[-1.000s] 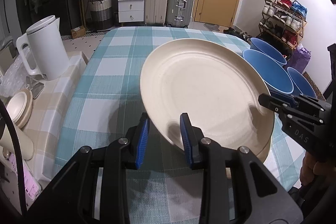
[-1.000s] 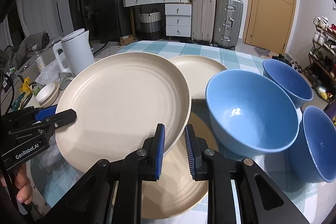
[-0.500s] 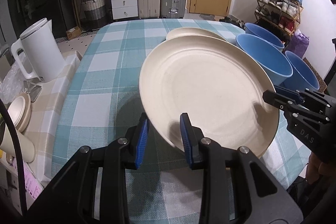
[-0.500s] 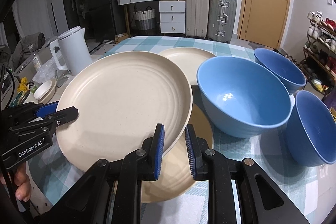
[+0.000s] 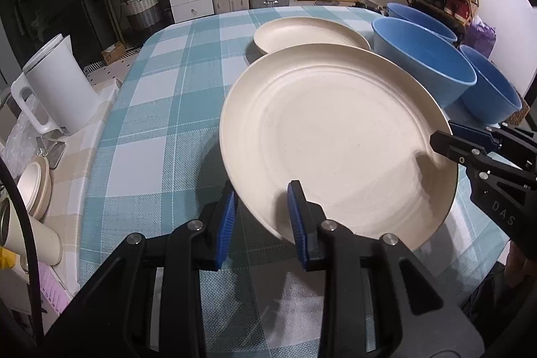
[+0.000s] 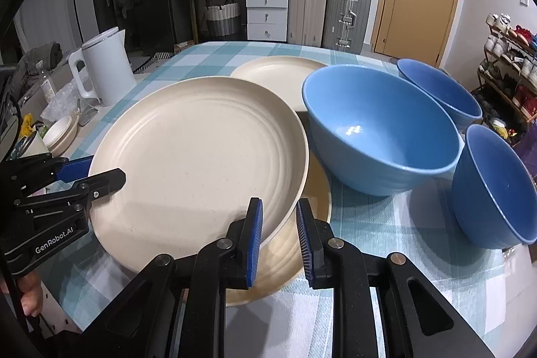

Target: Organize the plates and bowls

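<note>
The big plate hung tilted above the tabletop, the left tongs straddling its near-left rim and the right tongs its opposite edge. Under it, on the tabletop, lay a second plate; a third plate sat behind. To the right stood the nearest bowl, another bowl behind it, a third bowl further right. Off the left edge stood the kettle.
</note>
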Motion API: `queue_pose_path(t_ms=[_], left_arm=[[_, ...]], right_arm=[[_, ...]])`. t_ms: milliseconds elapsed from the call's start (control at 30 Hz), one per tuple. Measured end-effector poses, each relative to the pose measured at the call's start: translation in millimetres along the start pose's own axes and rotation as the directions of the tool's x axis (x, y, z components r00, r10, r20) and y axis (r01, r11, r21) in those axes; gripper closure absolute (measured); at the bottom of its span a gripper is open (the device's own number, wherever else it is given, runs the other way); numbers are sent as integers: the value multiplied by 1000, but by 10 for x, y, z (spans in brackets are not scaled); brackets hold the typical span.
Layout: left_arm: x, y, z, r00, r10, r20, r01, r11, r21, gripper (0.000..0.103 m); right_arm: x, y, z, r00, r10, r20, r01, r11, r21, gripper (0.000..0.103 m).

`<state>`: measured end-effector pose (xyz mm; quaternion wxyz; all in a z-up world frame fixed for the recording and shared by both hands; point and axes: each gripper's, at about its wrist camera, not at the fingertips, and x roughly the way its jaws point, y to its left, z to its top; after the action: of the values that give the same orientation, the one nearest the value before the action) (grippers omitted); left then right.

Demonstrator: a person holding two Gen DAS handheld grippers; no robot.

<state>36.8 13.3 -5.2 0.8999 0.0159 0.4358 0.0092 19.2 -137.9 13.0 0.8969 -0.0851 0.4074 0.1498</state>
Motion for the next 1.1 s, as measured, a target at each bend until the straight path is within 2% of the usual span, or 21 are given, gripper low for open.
queue_pose_path(t_ms=[1100], left_arm=[[264, -211, -71, 999, 37, -28, -35, 997, 73, 75]], right_arm=[[92, -50, -210, 996, -79, -27, 79, 997, -16, 82]])
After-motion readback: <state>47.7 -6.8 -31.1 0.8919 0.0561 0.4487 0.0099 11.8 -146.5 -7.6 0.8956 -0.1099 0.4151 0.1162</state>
